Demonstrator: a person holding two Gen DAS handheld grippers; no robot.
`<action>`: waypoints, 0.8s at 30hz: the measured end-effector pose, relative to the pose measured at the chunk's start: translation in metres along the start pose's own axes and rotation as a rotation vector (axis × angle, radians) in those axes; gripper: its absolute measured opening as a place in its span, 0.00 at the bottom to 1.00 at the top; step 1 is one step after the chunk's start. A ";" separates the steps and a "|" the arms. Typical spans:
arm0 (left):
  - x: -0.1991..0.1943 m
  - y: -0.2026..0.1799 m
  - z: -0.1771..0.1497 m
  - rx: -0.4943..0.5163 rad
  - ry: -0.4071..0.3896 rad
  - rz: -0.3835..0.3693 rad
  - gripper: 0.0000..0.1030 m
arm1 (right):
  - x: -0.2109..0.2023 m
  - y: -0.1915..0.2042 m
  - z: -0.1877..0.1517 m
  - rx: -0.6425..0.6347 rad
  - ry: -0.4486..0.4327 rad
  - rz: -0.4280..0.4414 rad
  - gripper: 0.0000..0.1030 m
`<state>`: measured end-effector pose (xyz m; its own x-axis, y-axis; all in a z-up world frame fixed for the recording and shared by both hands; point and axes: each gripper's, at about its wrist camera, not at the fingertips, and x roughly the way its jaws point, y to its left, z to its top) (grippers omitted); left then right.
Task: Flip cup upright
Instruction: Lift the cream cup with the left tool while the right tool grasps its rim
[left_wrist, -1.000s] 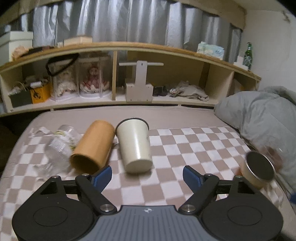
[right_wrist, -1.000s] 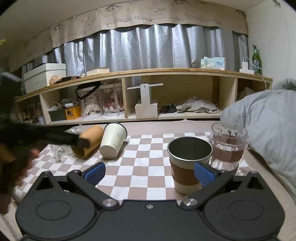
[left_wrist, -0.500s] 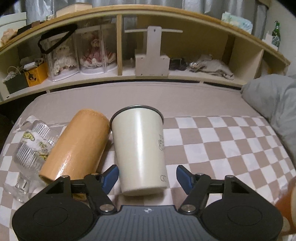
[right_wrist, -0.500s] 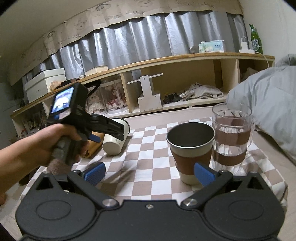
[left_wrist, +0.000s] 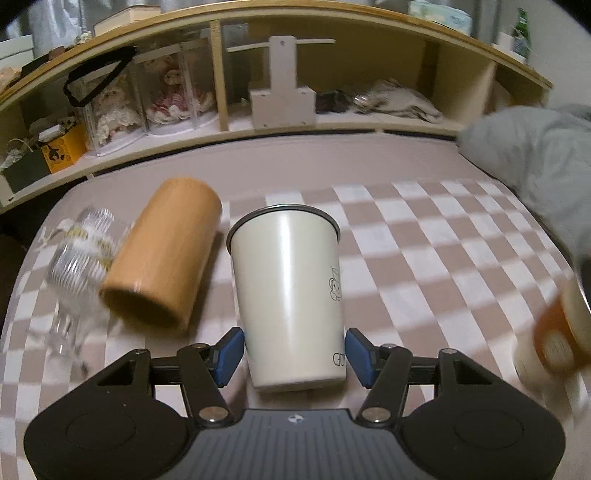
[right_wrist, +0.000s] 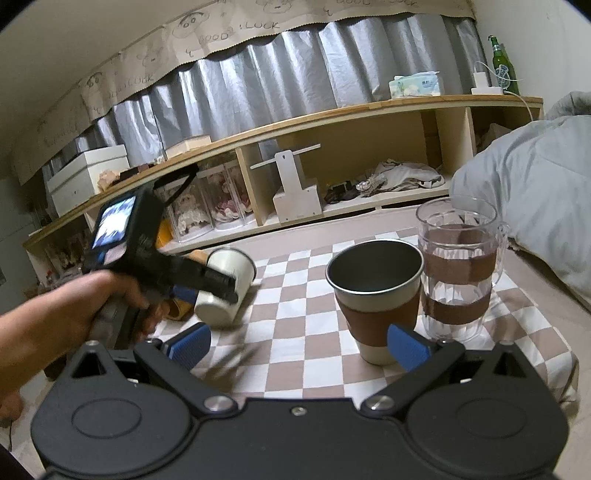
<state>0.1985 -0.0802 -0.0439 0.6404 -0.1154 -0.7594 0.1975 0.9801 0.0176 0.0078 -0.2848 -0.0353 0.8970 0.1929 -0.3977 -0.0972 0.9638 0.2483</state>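
Note:
A cream cup (left_wrist: 291, 291) with a dark rim lies on its side on the checkered cloth (left_wrist: 424, 236), its base toward me. My left gripper (left_wrist: 293, 356) is open, its blue pads on either side of the cup's base, with small gaps. The cup also shows in the right wrist view (right_wrist: 225, 286), with the left gripper (right_wrist: 207, 288) around it. My right gripper (right_wrist: 297, 343) is open and empty, above the cloth's near edge.
A tan cylinder cup (left_wrist: 164, 254) lies just left of the cream cup, and a clear glass (left_wrist: 75, 258) lies beyond it. A sleeved metal cup (right_wrist: 375, 295) and a glass mug (right_wrist: 460, 266) stand upright on the right. A grey duvet (right_wrist: 528, 199) lies far right; shelves stand behind.
My left gripper has moved forward, so the cream cup's base now sits between its pads. The right gripper has drifted a little.

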 end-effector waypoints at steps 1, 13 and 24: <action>-0.005 -0.001 -0.006 0.010 0.005 -0.008 0.59 | -0.001 0.001 0.000 -0.001 -0.004 0.000 1.00; -0.051 0.009 -0.067 -0.006 -0.008 -0.067 0.59 | -0.009 0.007 0.017 0.046 -0.021 0.061 1.00; -0.054 0.014 -0.078 0.003 -0.048 -0.095 0.59 | 0.088 0.047 0.075 0.143 0.300 0.237 1.00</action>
<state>0.1089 -0.0477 -0.0529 0.6535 -0.2157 -0.7256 0.2613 0.9639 -0.0512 0.1148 -0.2362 0.0073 0.6890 0.4723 -0.5497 -0.2060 0.8548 0.4763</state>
